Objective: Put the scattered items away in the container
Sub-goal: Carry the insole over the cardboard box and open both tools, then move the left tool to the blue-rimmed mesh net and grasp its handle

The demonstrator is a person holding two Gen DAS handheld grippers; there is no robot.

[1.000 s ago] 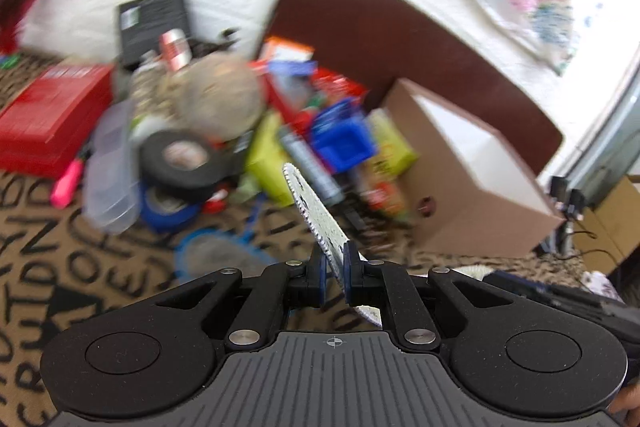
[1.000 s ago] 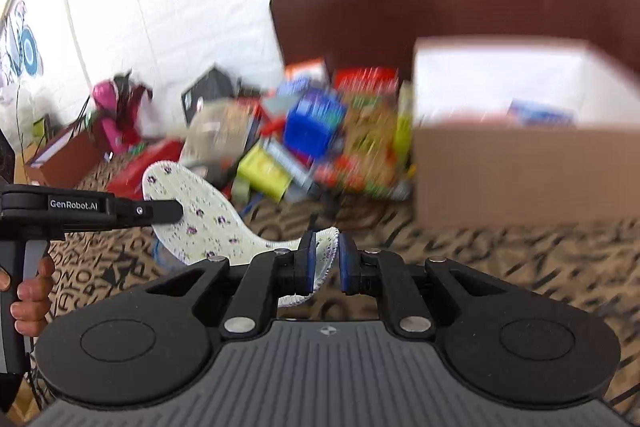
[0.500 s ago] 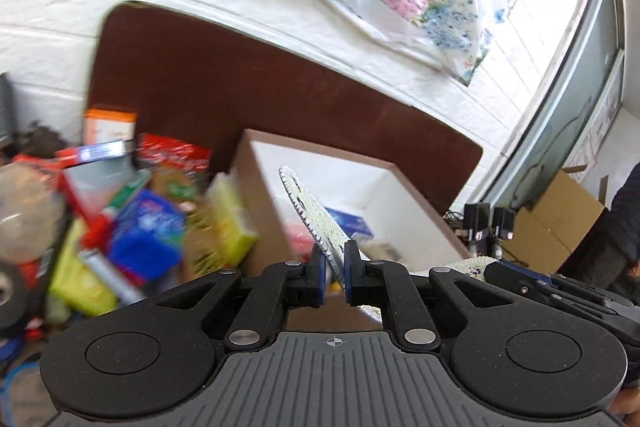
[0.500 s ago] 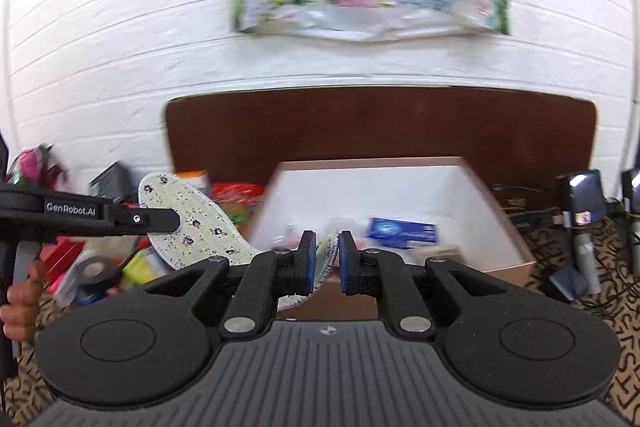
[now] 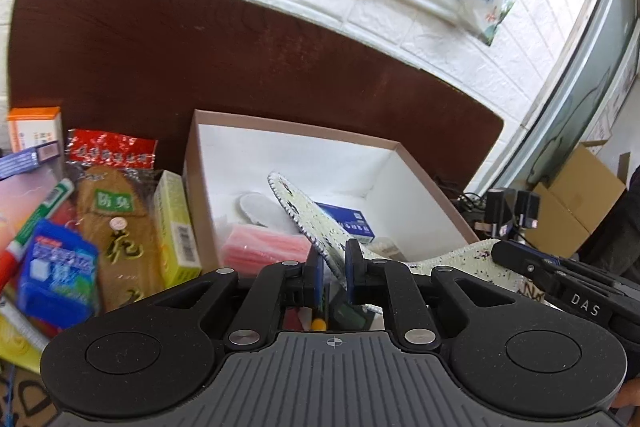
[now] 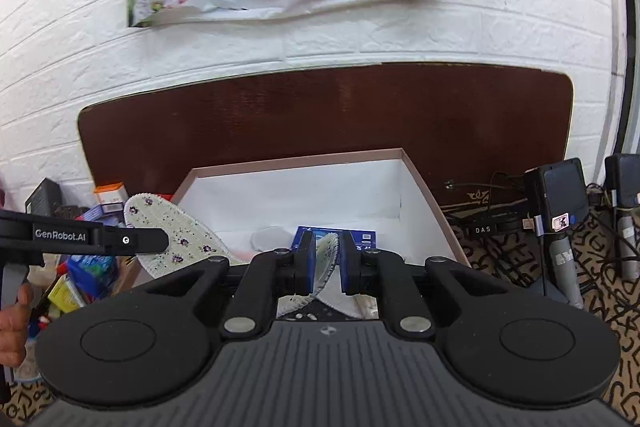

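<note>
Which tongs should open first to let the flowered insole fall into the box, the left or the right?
Probably the left tongs. Their end of the flowered insole already reaches over the inside of the box. The right tongs grip the other end at the box's near edge.

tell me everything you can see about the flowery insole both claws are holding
The insole is a thin, flexible cream pad that looks like fabric, dotted with small purple flowers and edged in stitching. The left claw pinches one end and the right claw the other. It is tilted on edge with its length bowed between them, held above the open box, not yet resting on the blue packet or pink item inside.
</note>
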